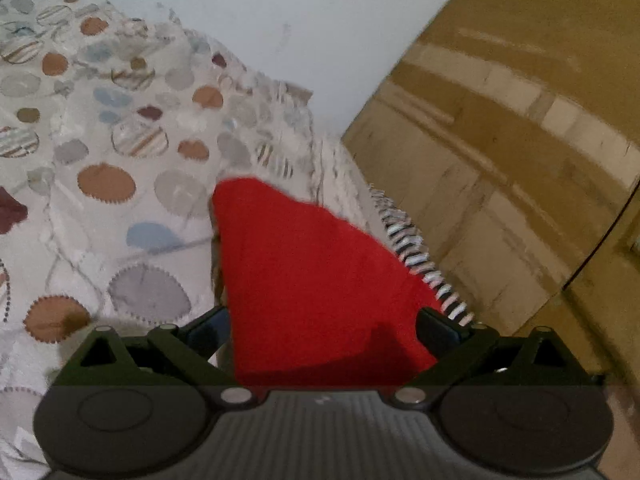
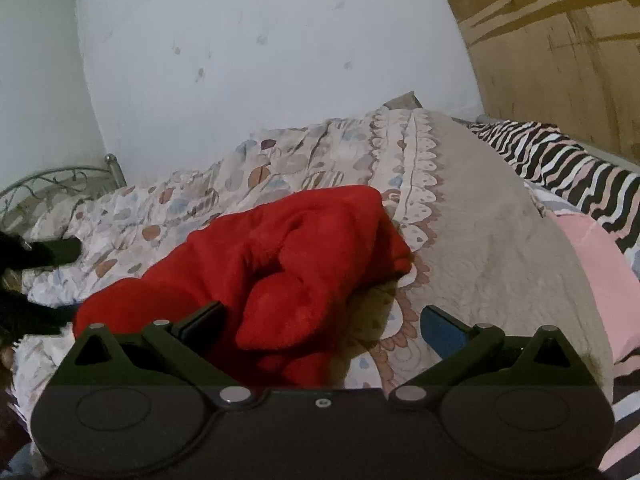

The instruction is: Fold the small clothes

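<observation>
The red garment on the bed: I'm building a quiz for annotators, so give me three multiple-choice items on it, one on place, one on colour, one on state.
1. Where does the red garment lie?
A. on the patterned quilt
B. on a bare floor
C. on a chair

2. What colour are the stripes of the cloth at the bed's far edge?
A. green and yellow
B. black, white and pink
C. plain blue

3. How do the right tongs stand?
A. shut on the garment
B. open
C. out of view

Answers: 1 A, the quilt shows all around it. 2 B, zebra-like bands. 3 B, a wide gap separates the fingers.
</observation>
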Demonstrator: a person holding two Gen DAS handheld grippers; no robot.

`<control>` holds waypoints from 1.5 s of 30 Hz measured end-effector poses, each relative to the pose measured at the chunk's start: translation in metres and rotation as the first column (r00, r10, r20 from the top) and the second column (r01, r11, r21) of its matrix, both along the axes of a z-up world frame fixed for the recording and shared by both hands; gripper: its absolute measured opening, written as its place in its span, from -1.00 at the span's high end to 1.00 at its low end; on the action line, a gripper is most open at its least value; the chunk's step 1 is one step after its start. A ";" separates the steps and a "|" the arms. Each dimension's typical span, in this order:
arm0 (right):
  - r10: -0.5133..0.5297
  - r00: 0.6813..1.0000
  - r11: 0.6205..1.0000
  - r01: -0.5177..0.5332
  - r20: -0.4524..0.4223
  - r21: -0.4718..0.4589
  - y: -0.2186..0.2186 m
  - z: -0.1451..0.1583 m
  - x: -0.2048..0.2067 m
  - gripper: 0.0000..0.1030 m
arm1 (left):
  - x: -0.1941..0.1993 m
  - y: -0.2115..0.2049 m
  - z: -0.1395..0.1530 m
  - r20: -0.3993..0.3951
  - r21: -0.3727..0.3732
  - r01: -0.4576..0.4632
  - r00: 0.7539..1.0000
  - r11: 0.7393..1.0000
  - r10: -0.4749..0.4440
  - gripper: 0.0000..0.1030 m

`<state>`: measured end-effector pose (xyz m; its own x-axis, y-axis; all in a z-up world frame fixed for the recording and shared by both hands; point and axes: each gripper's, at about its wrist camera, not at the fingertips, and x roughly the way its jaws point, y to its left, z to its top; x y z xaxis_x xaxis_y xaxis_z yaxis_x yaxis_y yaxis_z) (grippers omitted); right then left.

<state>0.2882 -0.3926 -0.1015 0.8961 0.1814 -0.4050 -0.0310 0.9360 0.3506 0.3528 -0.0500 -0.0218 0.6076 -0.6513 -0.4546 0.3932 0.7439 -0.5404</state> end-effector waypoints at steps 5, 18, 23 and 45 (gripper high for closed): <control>0.026 1.000 0.992 -0.027 0.016 0.127 -0.023 0.013 -0.011 -0.99 | 0.003 -0.001 -0.015 -0.033 -0.020 0.015 0.999 1.000 -0.016 -1.00; 0.009 0.994 0.974 0.015 -0.107 0.227 -0.052 0.030 0.074 0.15 | -0.004 -0.006 -0.033 -0.073 -0.050 0.049 0.996 0.998 -0.053 -1.00; 0.040 0.994 0.993 -0.029 -0.098 0.117 -0.031 0.050 0.102 0.57 | -0.003 -0.014 -0.028 -0.054 -0.011 0.064 0.996 0.998 -0.064 -1.00; 0.043 0.998 0.997 -0.039 -0.056 0.071 -0.034 0.053 0.081 -0.78 | -0.005 -0.024 -0.027 -0.075 0.049 0.080 0.994 0.996 -0.076 -1.00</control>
<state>0.3694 -0.4263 -0.0485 0.8633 0.2469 -0.4402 -0.0466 0.9074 0.4176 0.3480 -0.0742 -0.0486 0.5198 -0.6696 -0.5306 0.4117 0.7405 -0.5312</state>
